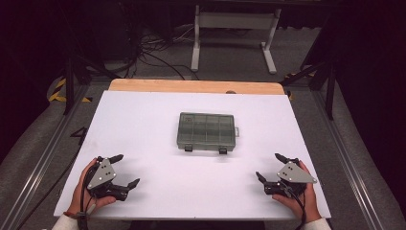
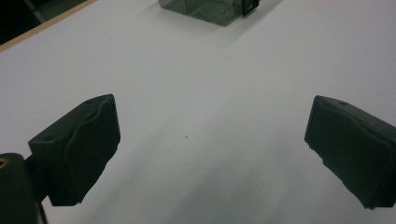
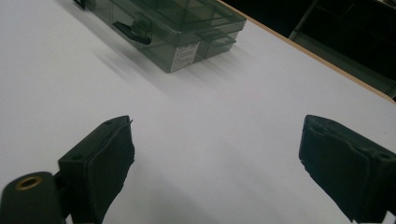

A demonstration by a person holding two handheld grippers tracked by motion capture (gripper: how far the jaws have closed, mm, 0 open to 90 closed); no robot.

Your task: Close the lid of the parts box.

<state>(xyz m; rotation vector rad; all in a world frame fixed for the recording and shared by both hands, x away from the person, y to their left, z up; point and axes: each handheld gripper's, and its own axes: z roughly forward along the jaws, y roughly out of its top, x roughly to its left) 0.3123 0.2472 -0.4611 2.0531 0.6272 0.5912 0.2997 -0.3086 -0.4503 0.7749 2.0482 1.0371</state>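
Note:
A smoky clear plastic organiser box [image 1: 206, 131] with a shut lid and two dark front latches lies flat in the middle of the white table [image 1: 143, 124]. My left gripper [image 1: 125, 169] rests near the front left edge, held by a hand, jaws wide open and nothing between them. My right gripper [image 1: 269, 166] sits near the front right edge, also open and holding nothing. In the left gripper view the box [image 2: 210, 8] lies far ahead beyond the left gripper [image 2: 210, 140]. In the right gripper view the box [image 3: 173, 28] lies ahead to the left of the right gripper [image 3: 215, 163].
A wooden strip [image 1: 191, 86] borders the table's far edge. Beyond it stand a white desk frame [image 1: 234, 28] and loose cables [image 1: 153, 52] on the floor. Metal rails [image 1: 38, 158] run along both sides of the table.

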